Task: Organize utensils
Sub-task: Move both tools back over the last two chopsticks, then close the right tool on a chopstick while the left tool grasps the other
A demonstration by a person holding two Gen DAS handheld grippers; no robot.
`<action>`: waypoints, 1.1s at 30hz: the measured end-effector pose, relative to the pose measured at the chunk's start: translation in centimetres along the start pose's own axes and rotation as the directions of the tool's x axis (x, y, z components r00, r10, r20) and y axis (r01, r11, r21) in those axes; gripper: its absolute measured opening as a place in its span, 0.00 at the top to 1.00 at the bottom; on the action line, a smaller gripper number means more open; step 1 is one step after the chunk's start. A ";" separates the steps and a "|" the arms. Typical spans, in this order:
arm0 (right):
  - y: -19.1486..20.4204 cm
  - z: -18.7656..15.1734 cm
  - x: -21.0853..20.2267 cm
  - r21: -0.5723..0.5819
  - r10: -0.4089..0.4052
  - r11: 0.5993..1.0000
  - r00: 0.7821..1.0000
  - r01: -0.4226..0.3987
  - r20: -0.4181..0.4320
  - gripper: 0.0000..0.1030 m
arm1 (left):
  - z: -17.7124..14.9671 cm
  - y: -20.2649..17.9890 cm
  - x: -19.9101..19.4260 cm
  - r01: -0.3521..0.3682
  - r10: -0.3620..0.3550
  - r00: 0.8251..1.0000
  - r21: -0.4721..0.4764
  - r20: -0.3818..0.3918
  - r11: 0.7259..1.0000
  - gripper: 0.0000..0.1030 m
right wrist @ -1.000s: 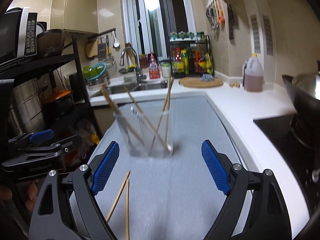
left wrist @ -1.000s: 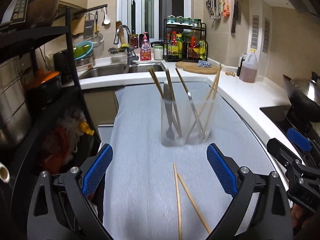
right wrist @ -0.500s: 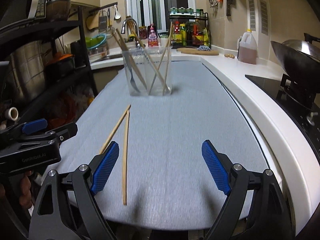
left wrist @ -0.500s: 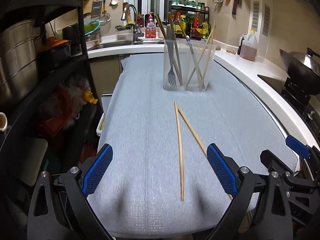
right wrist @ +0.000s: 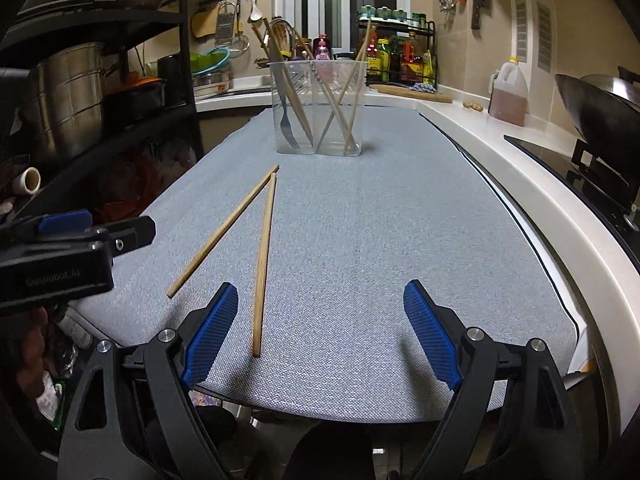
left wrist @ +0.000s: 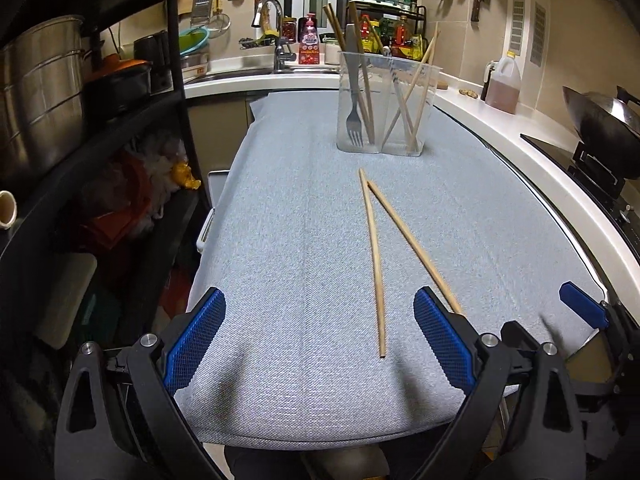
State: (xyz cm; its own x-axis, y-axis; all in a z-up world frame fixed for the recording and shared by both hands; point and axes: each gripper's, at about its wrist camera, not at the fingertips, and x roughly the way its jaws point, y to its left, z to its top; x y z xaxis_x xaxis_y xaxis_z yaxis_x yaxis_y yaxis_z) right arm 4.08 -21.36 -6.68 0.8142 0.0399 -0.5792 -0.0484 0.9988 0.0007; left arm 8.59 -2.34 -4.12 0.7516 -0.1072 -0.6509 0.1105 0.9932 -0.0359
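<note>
Hand (right wrist: 28, 344) behind left claw (right wrist: 96, 236) shows only from right wrist.

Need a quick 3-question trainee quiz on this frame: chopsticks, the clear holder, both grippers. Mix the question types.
1. True or false: the two loose chopsticks lie flat on the grey cloth, far ends close together, near ends spread apart.
2. Multiple choice: in the clear holder, the fork stands
A. tines down
B. tines up
C. flat across the rim
3. Fill in: the left gripper and right gripper are both ____, with nothing between the fingers.

Key
1. True
2. A
3. open
</note>
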 end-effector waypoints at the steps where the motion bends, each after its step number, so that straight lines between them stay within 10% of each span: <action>1: 0.1 -0.2 0.2 -0.004 0.007 1.000 1.000 -0.007 0.004 0.19 | -0.1 0.2 0.1 -0.005 0.005 1.000 -0.002 -0.002 1.000 0.11; 10: 1.2 -1.3 2.5 -0.024 0.057 0.998 0.998 -0.057 0.012 0.25 | -0.3 2.5 0.4 -0.031 0.029 0.999 -0.050 -0.024 0.998 0.11; 15: 1.8 -2.3 3.0 -0.060 0.114 0.992 0.991 -0.109 0.077 0.86 | -0.7 2.6 0.9 -0.022 0.021 0.999 -0.062 -0.030 0.998 0.11; 17: 2.2 -2.6 2.9 -0.089 0.130 0.989 0.987 -0.122 0.090 0.95 | -0.8 2.1 1.1 -0.006 0.004 1.000 -0.056 -0.027 0.998 0.11; 25: -1.8 -2.2 3.2 0.024 0.033 0.999 0.996 -0.035 0.081 0.95 | -1.5 -0.8 2.2 0.084 -0.084 0.996 -0.005 0.003 0.996 0.12; 33: -3.1 -2.5 3.0 0.040 0.024 0.999 0.996 -0.027 0.085 0.95 | -2.6 -2.8 4.3 0.058 -0.061 0.998 0.089 0.024 0.994 0.66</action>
State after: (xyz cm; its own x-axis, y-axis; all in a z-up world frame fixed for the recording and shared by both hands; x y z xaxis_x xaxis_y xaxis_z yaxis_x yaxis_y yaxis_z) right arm 5.24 -24.38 -10.47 0.8589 0.0656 -0.5079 -0.0473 0.9977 0.0489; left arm 9.82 -5.44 -8.81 0.7591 -0.1683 -0.6289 0.2115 0.9774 -0.0063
